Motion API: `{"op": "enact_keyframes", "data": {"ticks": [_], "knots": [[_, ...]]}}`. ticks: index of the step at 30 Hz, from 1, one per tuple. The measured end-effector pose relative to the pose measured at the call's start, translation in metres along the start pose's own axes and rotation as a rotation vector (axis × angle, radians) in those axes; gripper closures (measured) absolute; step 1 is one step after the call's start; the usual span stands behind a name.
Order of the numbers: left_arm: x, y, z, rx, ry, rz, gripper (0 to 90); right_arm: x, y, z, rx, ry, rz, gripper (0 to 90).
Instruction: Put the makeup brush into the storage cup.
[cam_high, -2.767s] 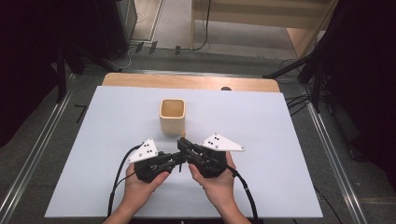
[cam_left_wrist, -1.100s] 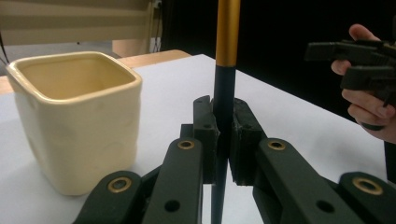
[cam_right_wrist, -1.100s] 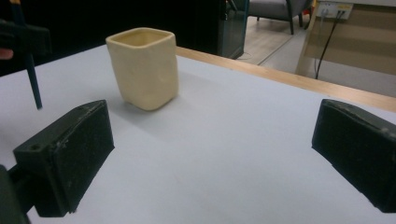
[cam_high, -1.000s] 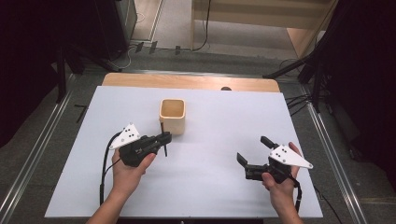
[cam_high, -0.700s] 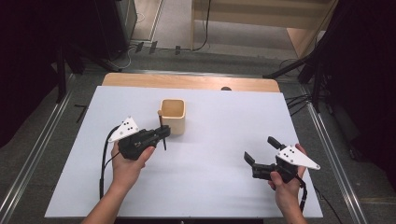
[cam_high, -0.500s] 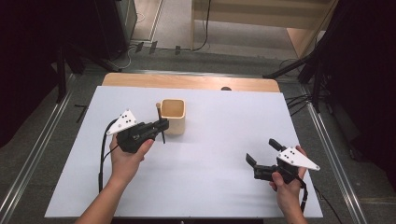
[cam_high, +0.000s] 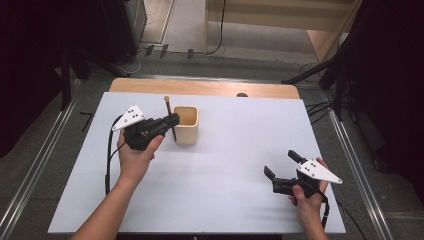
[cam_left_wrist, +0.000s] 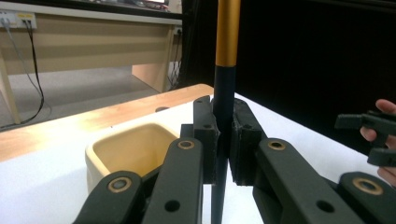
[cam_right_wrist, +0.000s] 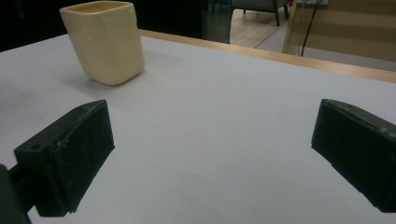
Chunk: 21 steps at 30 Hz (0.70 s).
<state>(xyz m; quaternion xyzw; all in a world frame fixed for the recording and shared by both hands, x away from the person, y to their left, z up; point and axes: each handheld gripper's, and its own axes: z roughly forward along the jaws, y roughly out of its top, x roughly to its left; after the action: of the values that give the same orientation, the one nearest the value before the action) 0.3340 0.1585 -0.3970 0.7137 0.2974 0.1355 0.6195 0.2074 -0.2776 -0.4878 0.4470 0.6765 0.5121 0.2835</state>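
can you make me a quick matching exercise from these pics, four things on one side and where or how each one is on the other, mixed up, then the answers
Things
1. left gripper
2. right gripper
3. cream cup
4. pen

States
A. stands upright and empty on the white table
B. jaws wide apart, nothing between them, low over the table's near right part
C. held upright, black lower part, gold upper part
D. jaws closed on a thin rod just left of the cup

Pairs: 1-D, 2-B, 3-A, 4-C
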Motion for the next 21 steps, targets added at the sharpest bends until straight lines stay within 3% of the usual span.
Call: {"op": "enact_keyframes", "data": {"ticks": [10,21], "knots": [[0.002,0.017,0.016,-0.008,0.017,0.061,84.2,0.002,-0.002,0.002,0.005,0.026,0.001,0.0],[0.01,0.028,0.03,-0.053,0.06,0.061,84.2,0.003,-0.002,0.003,0.007,0.025,0.002,0.0]]}}
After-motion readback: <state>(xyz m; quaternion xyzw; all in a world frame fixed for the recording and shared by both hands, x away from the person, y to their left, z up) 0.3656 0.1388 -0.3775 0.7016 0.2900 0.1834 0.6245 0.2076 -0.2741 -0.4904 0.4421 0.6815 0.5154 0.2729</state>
